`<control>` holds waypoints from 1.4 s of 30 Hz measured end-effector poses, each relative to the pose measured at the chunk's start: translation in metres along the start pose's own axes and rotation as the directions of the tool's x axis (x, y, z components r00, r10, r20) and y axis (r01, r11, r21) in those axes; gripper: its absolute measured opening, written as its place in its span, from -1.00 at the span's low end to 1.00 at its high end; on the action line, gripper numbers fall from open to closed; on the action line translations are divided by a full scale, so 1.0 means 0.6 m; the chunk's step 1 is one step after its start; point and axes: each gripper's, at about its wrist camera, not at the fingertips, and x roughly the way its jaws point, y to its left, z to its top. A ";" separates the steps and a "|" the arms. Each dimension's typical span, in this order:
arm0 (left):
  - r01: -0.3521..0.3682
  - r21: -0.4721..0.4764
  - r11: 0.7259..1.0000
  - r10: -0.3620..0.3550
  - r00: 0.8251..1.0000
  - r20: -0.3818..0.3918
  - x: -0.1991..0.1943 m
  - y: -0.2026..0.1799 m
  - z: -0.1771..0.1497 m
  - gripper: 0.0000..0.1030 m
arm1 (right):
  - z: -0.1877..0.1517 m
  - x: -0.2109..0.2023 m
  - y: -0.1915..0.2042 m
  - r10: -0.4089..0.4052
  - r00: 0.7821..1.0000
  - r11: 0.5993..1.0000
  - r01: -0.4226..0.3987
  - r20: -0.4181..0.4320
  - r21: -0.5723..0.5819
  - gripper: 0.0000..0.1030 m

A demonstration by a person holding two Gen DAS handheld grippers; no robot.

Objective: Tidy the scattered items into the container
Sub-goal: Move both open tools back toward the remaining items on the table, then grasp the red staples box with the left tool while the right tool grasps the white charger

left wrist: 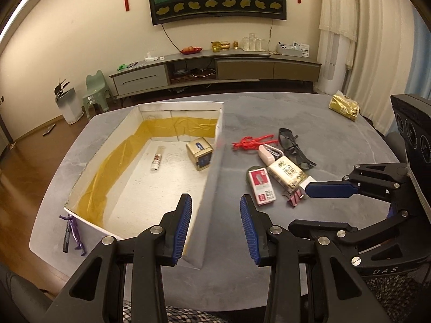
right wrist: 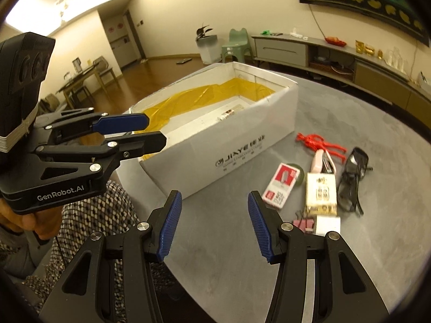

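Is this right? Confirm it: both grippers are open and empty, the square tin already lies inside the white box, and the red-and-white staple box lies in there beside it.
Not quite. In the left wrist view the staple box lies on the table, outside the white box. The square tin is inside; left gripper and right gripper are open, empty.

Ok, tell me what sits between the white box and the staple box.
Nothing: in the right wrist view, only bare grey tabletop separates the white box from the staple box.

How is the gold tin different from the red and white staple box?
The gold tin is cube-like and tilted; the staple box is slim and lies flat. The tin is already inside the white container; the staple box still lies outside on the grey table. Both are small boxes.
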 end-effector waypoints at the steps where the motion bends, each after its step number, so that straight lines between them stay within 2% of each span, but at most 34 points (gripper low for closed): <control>1: 0.007 -0.004 1.000 -0.007 1.000 -0.002 0.001 -0.006 -0.002 -0.23 | -0.006 -0.003 -0.005 -0.001 1.000 1.000 0.001 0.004 0.011 0.06; 5: 0.017 -0.005 1.000 -0.017 1.000 -0.009 0.011 -0.032 -0.013 -0.21 | -0.032 -0.013 -0.035 -0.005 1.000 0.998 0.004 0.013 0.069 0.06; 14: 0.041 -0.012 0.999 -0.042 0.996 -0.075 0.073 -0.079 -0.033 -0.21 | -0.062 -0.018 -0.102 -0.077 0.997 0.984 0.077 -0.004 0.161 0.06; 27: 0.080 -0.022 0.997 -0.083 0.982 -0.170 0.181 -0.112 -0.041 -0.20 | -0.080 0.014 -0.178 -0.143 0.987 0.952 0.158 -0.075 0.263 0.06; 34: 0.102 -0.086 0.991 -0.117 0.976 -0.184 0.249 -0.103 -0.031 0.14 | -0.088 0.046 -0.209 -0.189 0.975 0.938 0.214 -0.115 0.271 0.06; 39: 0.127 -0.134 0.983 -0.152 0.967 -0.202 0.308 -0.099 -0.018 0.14 | -0.088 0.081 -0.232 -0.218 0.965 0.929 0.251 -0.146 0.272 0.07; 42: 0.118 -0.132 0.984 -0.144 0.967 -0.211 0.339 -0.104 -0.016 0.14 | -0.088 0.101 -0.240 -0.227 0.961 0.929 0.262 -0.160 0.262 0.07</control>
